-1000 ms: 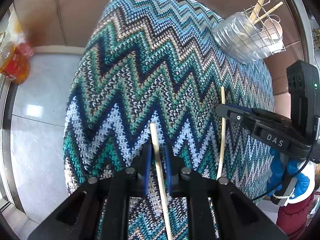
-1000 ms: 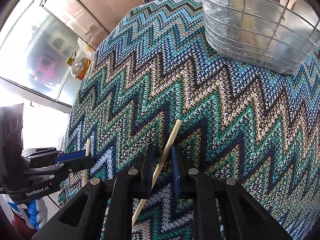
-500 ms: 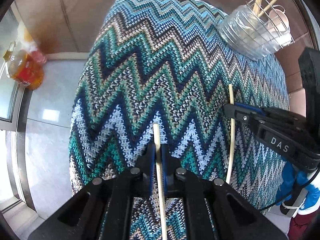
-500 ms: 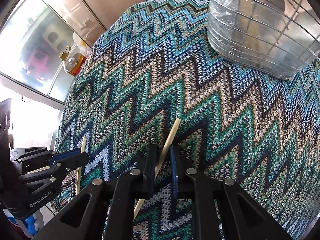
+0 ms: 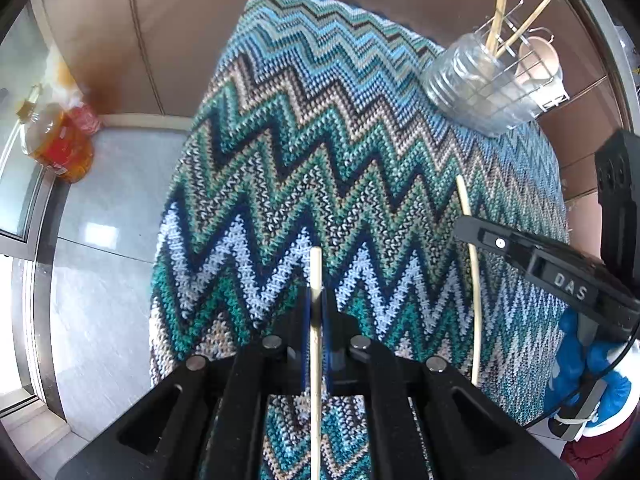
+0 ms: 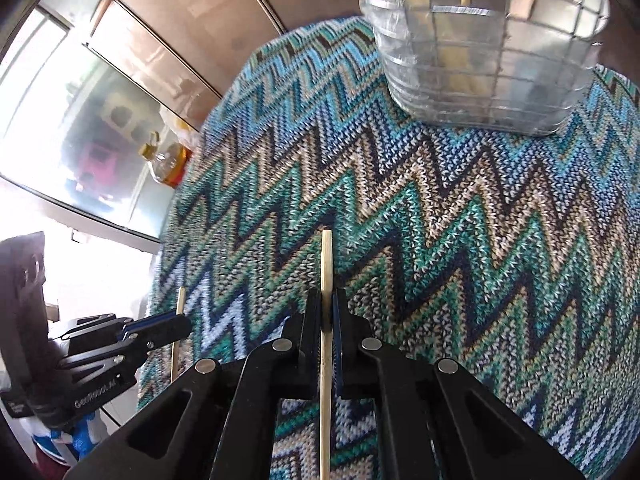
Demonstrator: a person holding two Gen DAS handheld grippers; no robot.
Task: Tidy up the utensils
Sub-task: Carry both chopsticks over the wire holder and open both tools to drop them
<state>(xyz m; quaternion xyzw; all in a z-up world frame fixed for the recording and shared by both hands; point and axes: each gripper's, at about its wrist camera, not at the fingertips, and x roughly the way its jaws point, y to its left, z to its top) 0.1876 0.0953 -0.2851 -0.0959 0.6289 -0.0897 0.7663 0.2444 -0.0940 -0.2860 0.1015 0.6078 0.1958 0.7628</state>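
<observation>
My left gripper (image 5: 315, 300) is shut on a pale wooden chopstick (image 5: 315, 272) that runs straight between its blue pads, held above the zigzag knitted cloth (image 5: 320, 152). My right gripper (image 6: 327, 304) is shut on a second chopstick (image 6: 326, 260), also above the cloth. Each gripper shows in the other's view with its stick: the right one (image 5: 472, 224) at the right, the left one (image 6: 176, 322) at the lower left. A wire utensil basket with a clear plastic liner (image 5: 488, 84) stands at the cloth's far right with chopsticks (image 5: 500, 4) upright in it; it looms close in the right wrist view (image 6: 480, 52).
An oil bottle (image 5: 56, 140) stands on the pale counter (image 5: 104, 216) left of the cloth, by a window. A pale cup (image 5: 538, 64) sits in the basket's far part. Brown wall panels rise behind. Blue-gloved hands (image 5: 576, 364) hold the grippers.
Both grippers have closed tight on their chopsticks and lifted them. The right one has swung its stick from slanted to straight and moved nearer the basket.
</observation>
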